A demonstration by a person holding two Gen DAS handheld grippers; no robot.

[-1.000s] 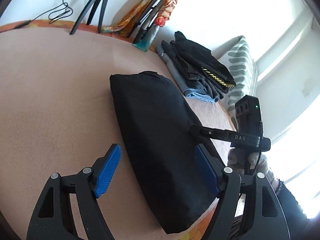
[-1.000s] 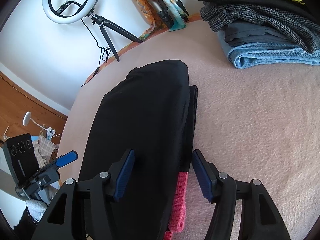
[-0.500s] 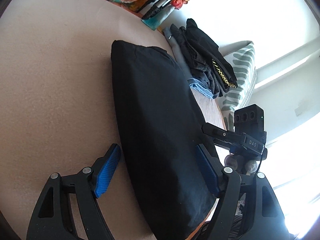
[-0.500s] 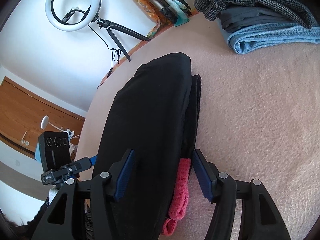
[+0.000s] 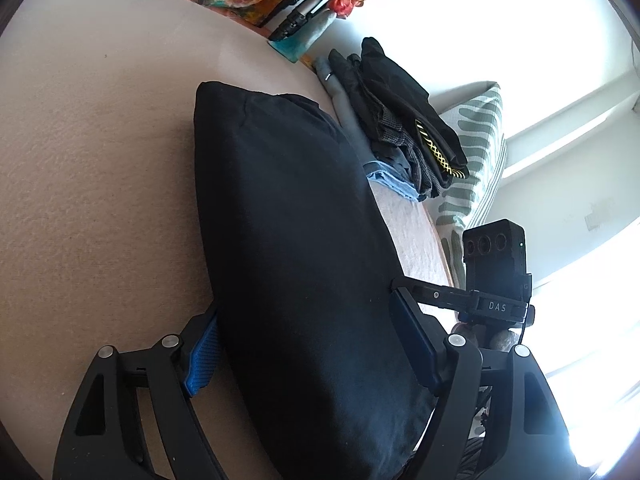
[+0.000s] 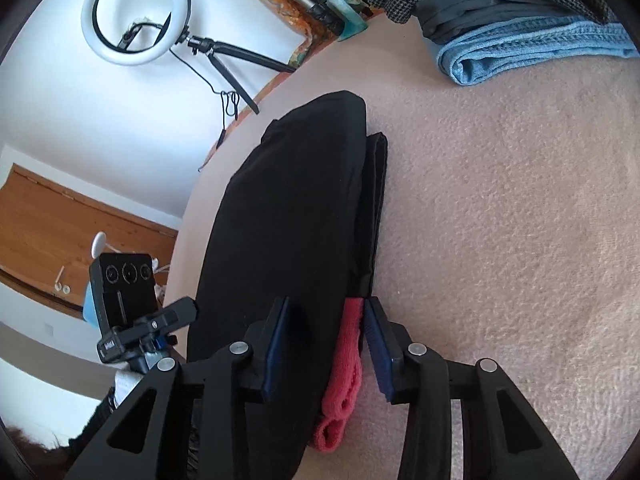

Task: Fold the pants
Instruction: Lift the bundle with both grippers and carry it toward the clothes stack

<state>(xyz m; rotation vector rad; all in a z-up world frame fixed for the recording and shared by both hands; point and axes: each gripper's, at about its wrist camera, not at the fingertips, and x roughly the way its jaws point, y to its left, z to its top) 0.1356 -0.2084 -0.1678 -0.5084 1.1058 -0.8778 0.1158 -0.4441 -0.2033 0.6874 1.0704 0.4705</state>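
Folded black pants [image 5: 288, 240] lie lengthwise on the beige bed cover [image 5: 88, 184]. They also show in the right wrist view [image 6: 292, 224], with a red waistband [image 6: 344, 376] at the near end. My left gripper [image 5: 308, 352] is open, its fingers straddling the near end of the pants. My right gripper [image 6: 326, 348] has its blue pads pressed on the pants' near edge and the red waistband. The right gripper also shows in the left wrist view [image 5: 408, 292].
A stack of folded clothes [image 5: 400, 128] lies at the far right beside a striped pillow [image 5: 476, 168]; it also shows in the right wrist view [image 6: 520, 28]. A ring light on a tripod [image 6: 136, 24] stands beyond the bed's far edge.
Both grippers moved forward over the near end of the pants. The right gripper's fingers closed in on the pants' edge and red waistband. The left fingers stayed wide.
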